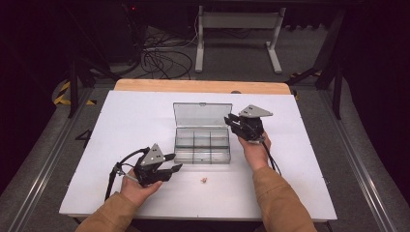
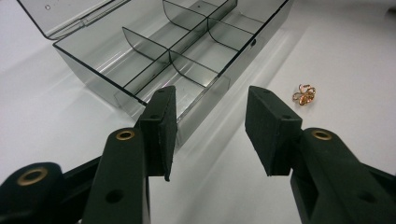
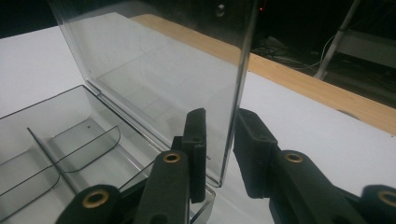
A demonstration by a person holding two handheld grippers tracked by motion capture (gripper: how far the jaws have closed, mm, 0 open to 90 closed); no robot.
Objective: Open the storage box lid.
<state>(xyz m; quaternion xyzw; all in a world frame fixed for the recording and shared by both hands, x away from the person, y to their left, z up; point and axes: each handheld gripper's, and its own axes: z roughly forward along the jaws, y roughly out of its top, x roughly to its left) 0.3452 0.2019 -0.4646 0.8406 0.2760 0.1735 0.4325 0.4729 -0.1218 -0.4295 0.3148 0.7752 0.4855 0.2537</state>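
So I've got the right tongs (image 3: 219,140) up at the right edge of the box (image 1: 202,145)'s lid (image 3: 163,79), which stands upright. The edge of the lid runs between the two pads, one pad on each side of it, and there's a sliver of gap either way, so they aren't clamped on it. The left tongs (image 2: 210,130) sit low over the tabletop (image 1: 135,121), spread apart and gripping nothing, pointed at the near corner of the box, which is just ahead of them. Its clear compartments lie beyond the left pad. Off to the right of those tongs, a bit farther out, a small gold trinket (image 2: 304,94) lies on the white surface, apart from the box.
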